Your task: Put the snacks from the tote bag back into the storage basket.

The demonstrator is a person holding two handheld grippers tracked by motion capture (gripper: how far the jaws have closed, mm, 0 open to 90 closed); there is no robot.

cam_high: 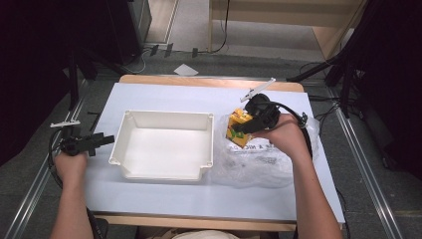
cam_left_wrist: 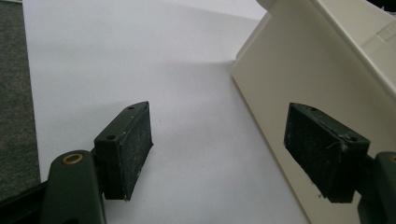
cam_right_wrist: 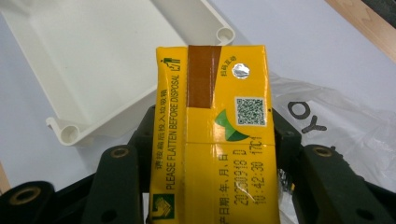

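Yellow carton (cam_right_wrist: 212, 135) is sitting clamped in my right claw (cam_high: 247, 125), above the plastic bag (cam_high: 259, 164); I am yet to carry it into the white bin (cam_high: 164, 172) beside it. Left claw (cam_left_wrist: 219, 154) is hanging open.

Left gripper (cam_high: 106, 140) low, fingers (cam_left_wrist: 125, 149) spread wide, right gripper (cam_high: 242, 127) apparently raised, fingers clamped.

Both grippers are black, with brass-ringed screw holes, rectangular scuffed fingers (cam_left_wrist: 128, 149), and trailing black cables.
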